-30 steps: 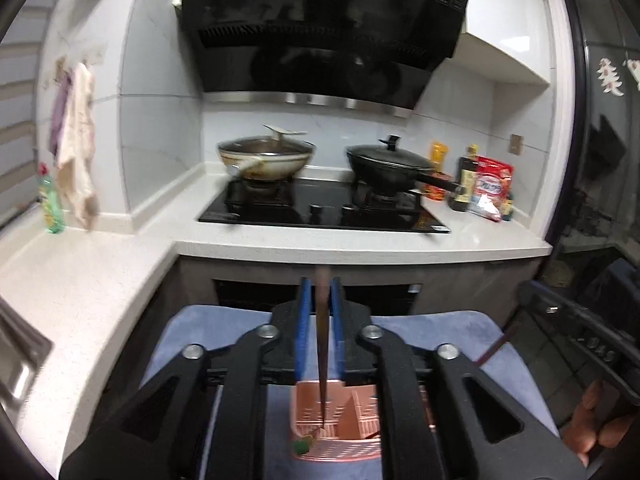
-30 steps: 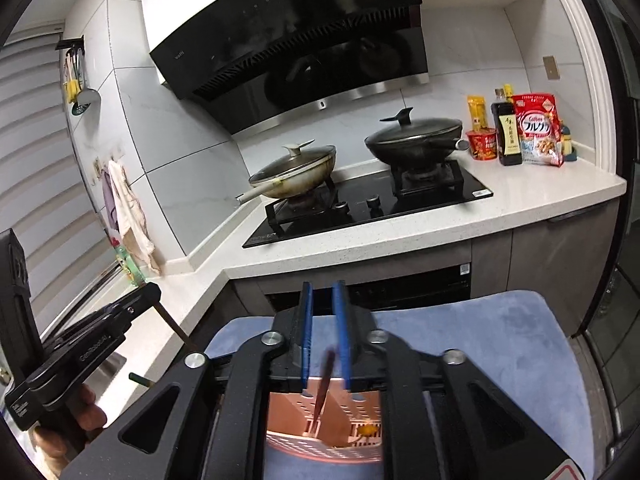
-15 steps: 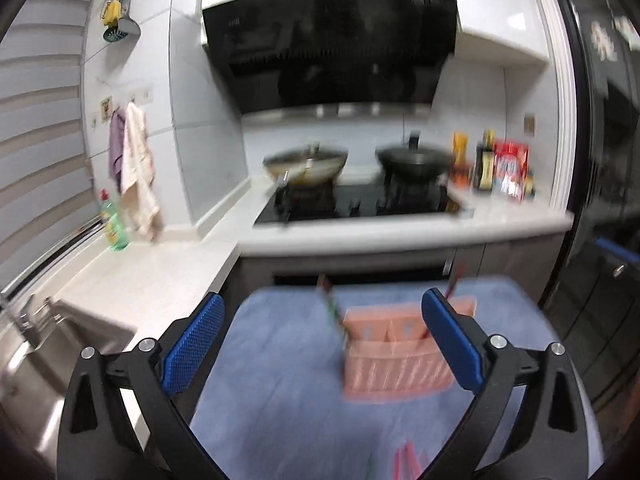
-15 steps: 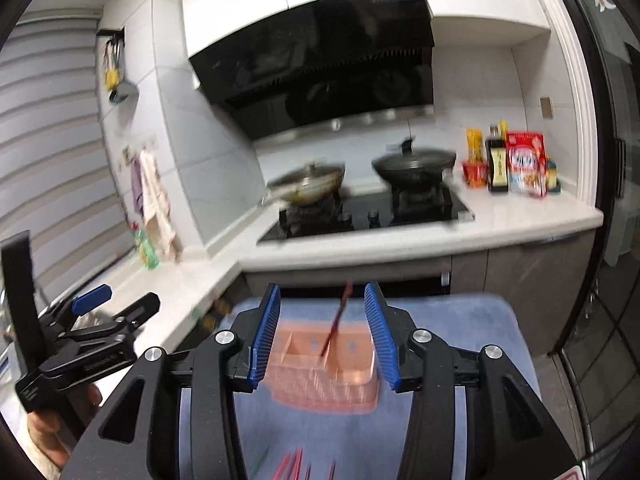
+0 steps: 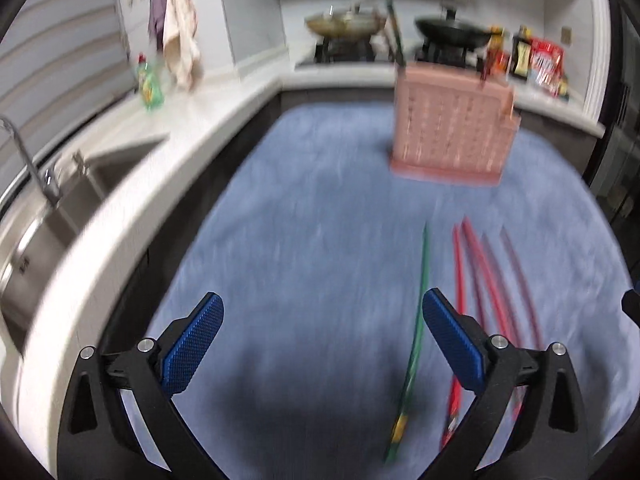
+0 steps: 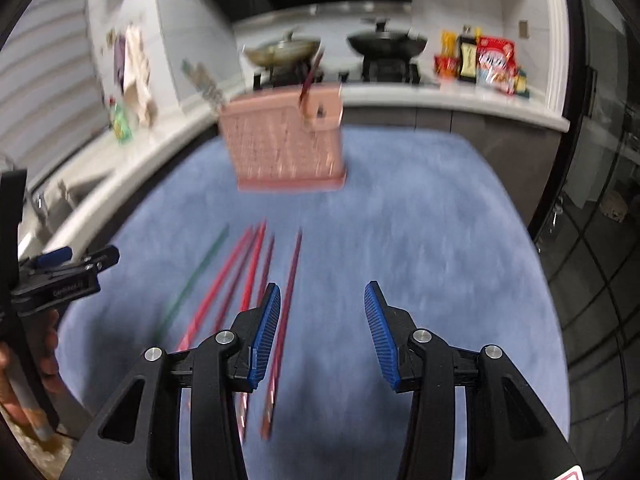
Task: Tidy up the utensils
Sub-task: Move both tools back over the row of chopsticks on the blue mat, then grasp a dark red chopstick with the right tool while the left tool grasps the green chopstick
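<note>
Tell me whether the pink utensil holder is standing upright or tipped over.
Upright. The pink utensil holder stands on its base on the blue mat, open top upward, with a chopstick sticking out of it.

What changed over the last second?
Both grippers let go of the chopsticks they held over the pink holder and pulled back toward the loose chopsticks on the blue mat. Left gripper and right gripper now stand open and empty. The holder and loose chopsticks stayed put.
</note>
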